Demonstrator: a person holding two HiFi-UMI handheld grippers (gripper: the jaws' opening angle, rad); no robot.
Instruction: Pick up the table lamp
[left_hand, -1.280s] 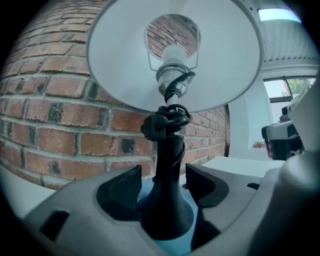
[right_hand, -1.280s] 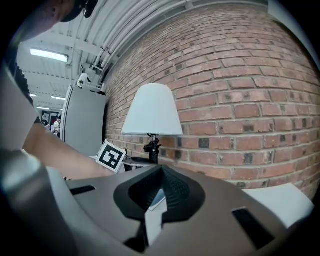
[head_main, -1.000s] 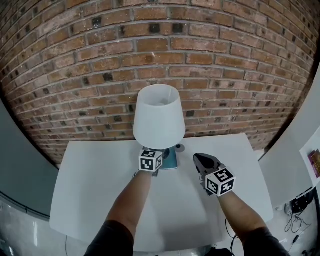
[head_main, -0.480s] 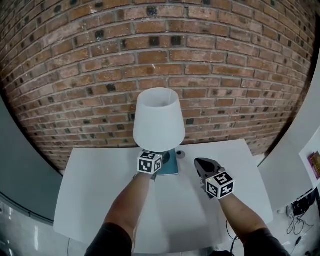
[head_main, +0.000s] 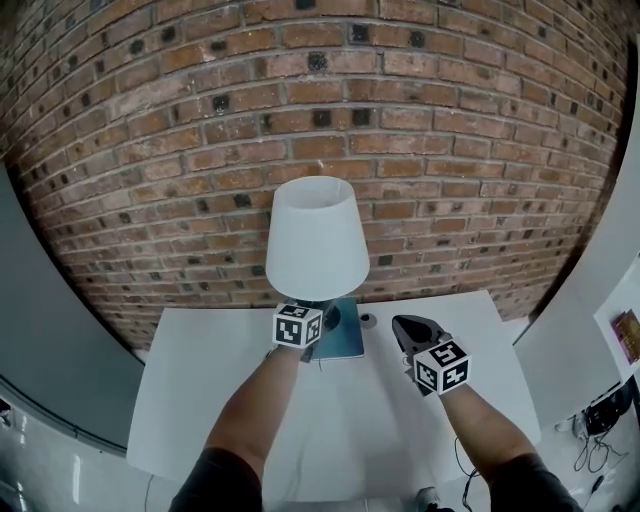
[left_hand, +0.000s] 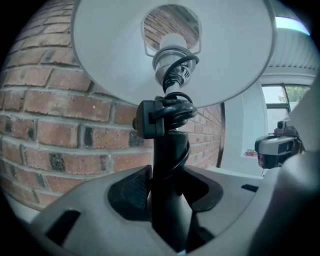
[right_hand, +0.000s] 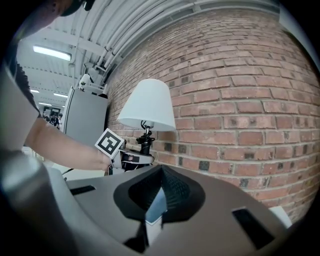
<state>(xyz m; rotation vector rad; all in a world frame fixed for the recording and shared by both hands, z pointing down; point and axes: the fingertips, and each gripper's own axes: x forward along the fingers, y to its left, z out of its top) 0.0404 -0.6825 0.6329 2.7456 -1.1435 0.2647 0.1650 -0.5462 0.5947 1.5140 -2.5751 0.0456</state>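
Observation:
The table lamp's white shade (head_main: 315, 240) stands upright in front of the brick wall, above the white table (head_main: 200, 400). My left gripper (head_main: 318, 318) is shut on the lamp's black stem (left_hand: 167, 170), just below the cord switch (left_hand: 150, 119); both pads press on the stem. The shade (left_hand: 175, 50) fills the top of the left gripper view, seen from below. My right gripper (head_main: 407, 327) hovers to the right of the lamp, apart from it, jaws together and nothing in them. In the right gripper view the lamp (right_hand: 148, 105) and my left gripper (right_hand: 134, 157) show at the left.
A flat teal thing (head_main: 348, 340) sits under the lamp; whether it is the lamp's base I cannot tell. A small round grey piece (head_main: 367, 320) lies beside it. The brick wall (head_main: 450, 150) rises right behind the table. Cables (head_main: 590, 440) trail on the floor at the right.
The table has sunk lower in the head view while the lamp and both grippers kept their place in it: both grippers have risen, the left one carrying the lamp.

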